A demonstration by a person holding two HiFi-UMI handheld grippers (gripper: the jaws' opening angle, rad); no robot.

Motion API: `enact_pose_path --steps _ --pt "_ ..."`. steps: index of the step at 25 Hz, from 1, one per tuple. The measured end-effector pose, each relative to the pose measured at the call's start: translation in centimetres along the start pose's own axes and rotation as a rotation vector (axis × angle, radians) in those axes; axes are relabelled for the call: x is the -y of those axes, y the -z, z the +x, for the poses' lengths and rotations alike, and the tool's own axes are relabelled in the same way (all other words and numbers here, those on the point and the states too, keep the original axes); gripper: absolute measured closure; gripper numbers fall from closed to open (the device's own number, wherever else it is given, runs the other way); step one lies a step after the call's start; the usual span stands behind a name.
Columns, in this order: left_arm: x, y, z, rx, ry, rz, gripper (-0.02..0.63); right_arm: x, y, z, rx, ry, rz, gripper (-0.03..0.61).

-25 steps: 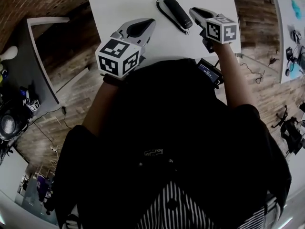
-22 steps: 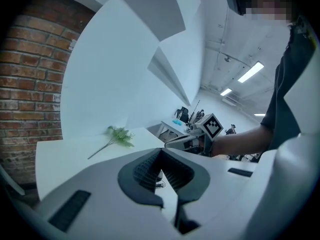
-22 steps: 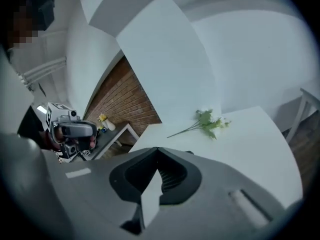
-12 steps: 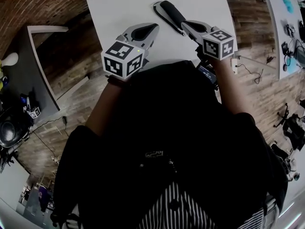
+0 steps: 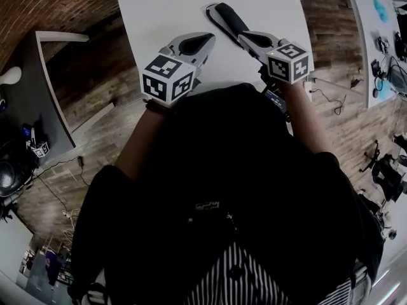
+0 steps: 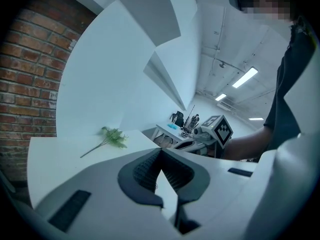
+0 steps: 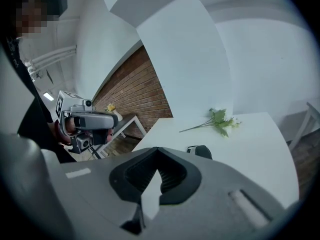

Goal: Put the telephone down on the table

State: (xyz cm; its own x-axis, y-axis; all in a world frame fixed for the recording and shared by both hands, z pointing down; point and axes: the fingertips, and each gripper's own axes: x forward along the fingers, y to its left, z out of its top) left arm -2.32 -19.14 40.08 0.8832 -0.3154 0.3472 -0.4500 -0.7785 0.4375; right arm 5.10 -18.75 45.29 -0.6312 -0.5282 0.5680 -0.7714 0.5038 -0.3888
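Black telephone handset [image 5: 230, 19] lies flat on the white worktop [image 5: 159, 18], held by nothing. Right claw [image 5: 245, 38] has pulled back from alongside it to its near end, jaws together, empty. Left claw [image 5: 206, 40] is closed too, empty, well apart. Put-down looks done.

The telephone [image 5: 227, 18] is black against the white tabletop [image 5: 159, 11]; near it lies a green sprig [image 7: 219, 120], perhaps with pale flowers.
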Motion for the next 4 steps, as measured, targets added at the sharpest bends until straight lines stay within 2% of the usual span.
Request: enact_pose_path --steps 4 --pt "0.04 0.42 -0.01 -0.007 0.014 0.006 0.607 -0.64 0.0 0.59 -0.003 -0.006 -0.007 0.577"
